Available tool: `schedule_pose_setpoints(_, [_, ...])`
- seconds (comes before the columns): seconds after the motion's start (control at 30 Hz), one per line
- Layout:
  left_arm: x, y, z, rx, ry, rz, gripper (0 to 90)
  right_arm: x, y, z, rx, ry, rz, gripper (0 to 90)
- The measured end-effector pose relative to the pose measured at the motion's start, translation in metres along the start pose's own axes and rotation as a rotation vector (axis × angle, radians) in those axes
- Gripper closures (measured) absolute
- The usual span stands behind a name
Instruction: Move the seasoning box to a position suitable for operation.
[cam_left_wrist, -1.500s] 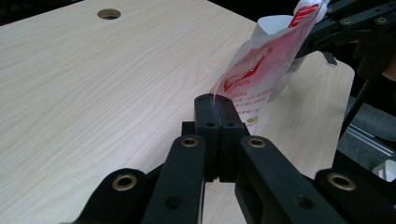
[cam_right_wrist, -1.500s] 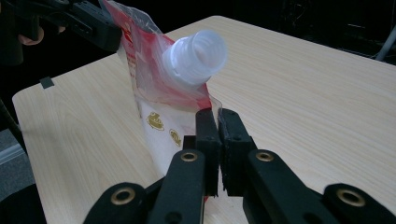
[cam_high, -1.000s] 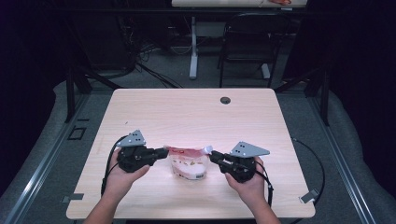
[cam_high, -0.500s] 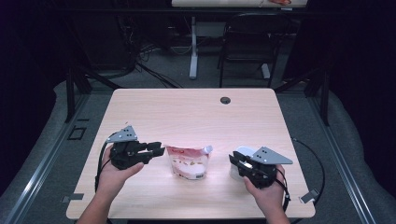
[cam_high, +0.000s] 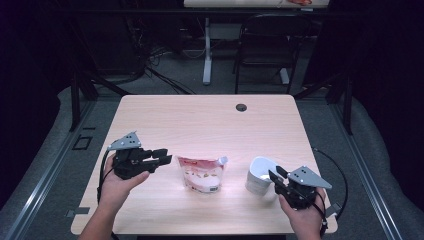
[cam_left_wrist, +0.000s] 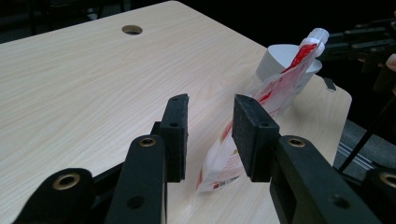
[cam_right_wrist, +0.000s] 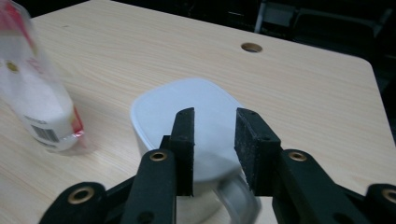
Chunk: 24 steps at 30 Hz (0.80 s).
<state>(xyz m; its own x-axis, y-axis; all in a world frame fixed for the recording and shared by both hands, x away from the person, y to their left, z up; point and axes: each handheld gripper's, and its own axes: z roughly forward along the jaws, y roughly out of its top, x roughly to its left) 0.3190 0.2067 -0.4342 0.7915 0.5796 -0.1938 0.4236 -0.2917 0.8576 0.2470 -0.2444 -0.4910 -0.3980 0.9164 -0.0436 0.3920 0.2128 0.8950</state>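
Pouch (cam_high: 202, 174) stands free mid-bench (cam_high: 210, 120); left claw (cam_high: 161, 159) has just been opening, empty beside it. Right claw (cam_high: 275, 175), also opening, straddles mug (cam_high: 260, 175) handle, likely to grip.

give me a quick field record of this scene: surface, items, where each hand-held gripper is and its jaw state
surface: light wooden table with a cable hole
pouch: red and white spouted pouch, standing at the table's near middle
cup: white cup with a handle, right of the pouch
left hand-held gripper: beside the pouch, jaws open and just been opening, nothing pressed between them
right hand-held gripper: at the cup's handle side, jaws open and just been opening, not gripping it
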Motion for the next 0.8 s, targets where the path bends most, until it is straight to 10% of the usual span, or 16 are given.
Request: schedule_pose_setpoints(0.8, [0.004,-0.002,-0.002,0.003,0.033,0.004,67.2,-0.022,-0.026,0.003,0.111,-0.028,0.122,87.2])
